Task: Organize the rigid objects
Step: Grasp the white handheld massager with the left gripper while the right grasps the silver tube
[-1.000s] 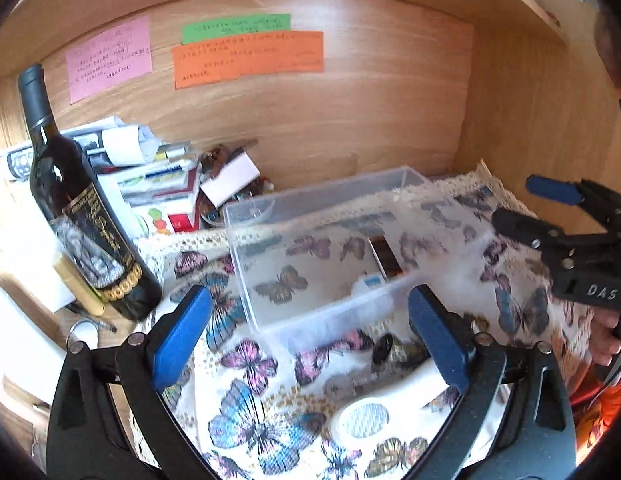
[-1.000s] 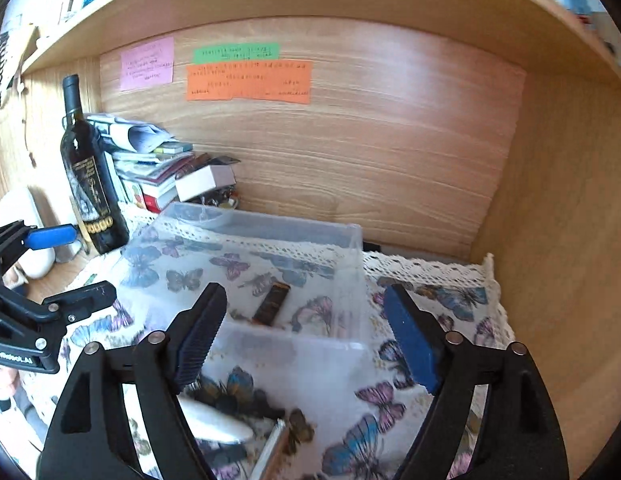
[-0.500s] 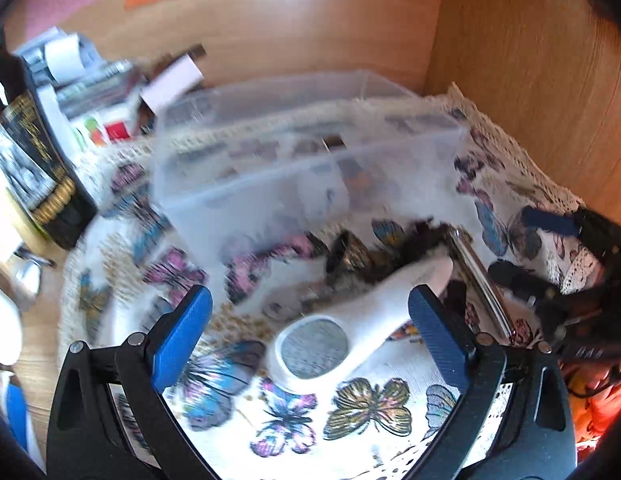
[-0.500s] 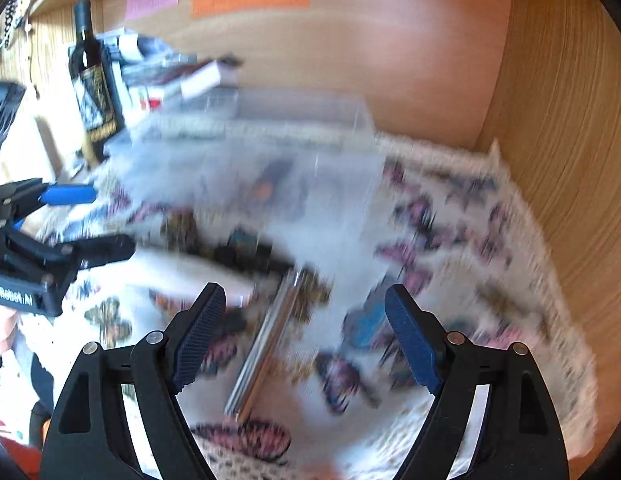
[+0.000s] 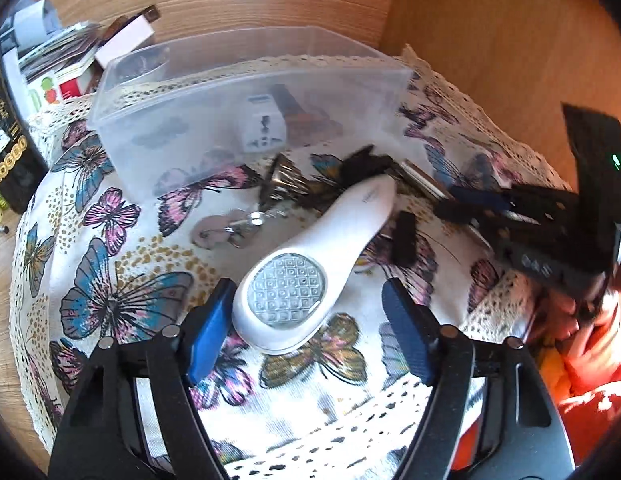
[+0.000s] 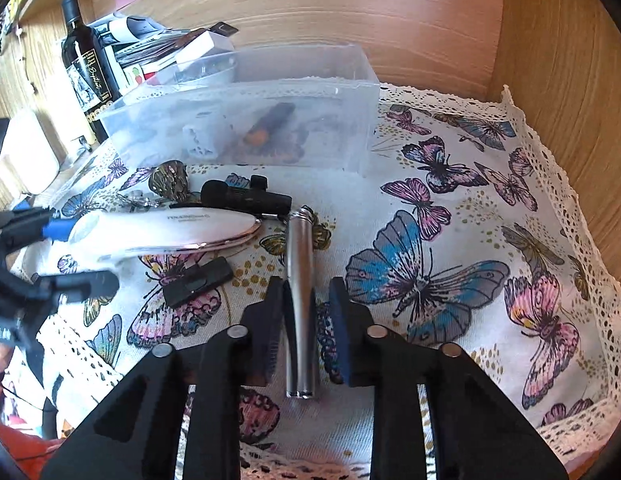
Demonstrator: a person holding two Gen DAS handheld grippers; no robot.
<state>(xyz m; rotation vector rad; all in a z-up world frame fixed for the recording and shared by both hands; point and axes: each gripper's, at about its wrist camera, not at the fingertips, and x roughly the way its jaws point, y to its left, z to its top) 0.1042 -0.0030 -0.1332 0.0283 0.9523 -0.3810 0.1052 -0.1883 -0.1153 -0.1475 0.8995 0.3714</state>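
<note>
A silver metal tube (image 6: 299, 300) is being straddled, ungripped, by the narrowly parted right tool (image 6: 306, 312); the white handheld device (image 5: 310, 268) is being flanked by the wide-open left tool (image 5: 310, 316). Behind, a clear plastic bin (image 6: 250, 92) and wine bottle (image 6: 88, 60) are being carried on the butterfly-clothed bench (image 6: 450, 240).

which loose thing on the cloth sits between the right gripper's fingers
The silver metal tube: it lies lengthwise between the right gripper fingers, unlike the white device and black items.

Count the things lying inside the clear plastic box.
2: a white plug adapter at the front, a dark brown object right beside it. The box has frosted walls that may hide more.
</note>
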